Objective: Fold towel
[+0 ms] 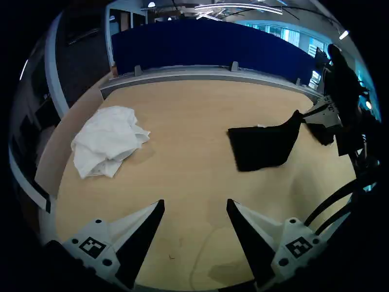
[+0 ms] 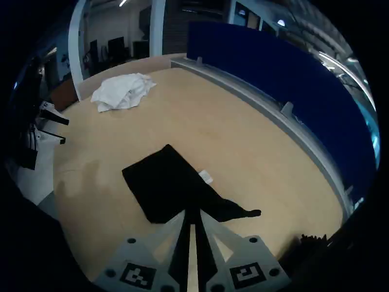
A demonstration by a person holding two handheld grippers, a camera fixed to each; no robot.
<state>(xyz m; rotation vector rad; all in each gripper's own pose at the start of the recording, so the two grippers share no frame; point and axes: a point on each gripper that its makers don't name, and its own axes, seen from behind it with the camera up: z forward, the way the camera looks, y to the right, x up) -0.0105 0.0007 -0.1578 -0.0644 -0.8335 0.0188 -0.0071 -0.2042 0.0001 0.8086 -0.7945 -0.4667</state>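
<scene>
While it hangs low over the desk, left gripper [image 1: 194, 208]: tongs wide apart with nothing between them; both tips are over bare wood, pointing toward the far partition.
Right gripper [image 2: 193, 214]: tongs narrow, closed on one corner of the black towel, with only a thin slit of light between the fingers behind the tips.
Right gripper seen from the left gripper view: it sits at the right side of the desk, with the pinched corner drawn up off the wood toward it.
Desk [image 1: 194, 121]: pale wood with a grey raised rim along the far edge.
Black towel [image 2: 160, 185]: it lies right of the desk's middle, spread mostly flat as a rough rectangle. One corner is pulled into a narrow tongue at the right gripper's tips.
Label [image 2: 206, 176]: a small white tag on the black towel's edge, near the pinched corner.
White towel [image 1: 109, 141]: crumpled in a loose heap on the far left of the desk, well apart from the black towel and from both grippers.
Partition [image 1: 209, 46]: a dark blue screen standing along the far rim.
Hard to make out: the gripped corner itself is hidden behind the right fingers. The person holding the right gripper is a dark shape at the edge of the left gripper view. The room beyond is dim and warped.
</scene>
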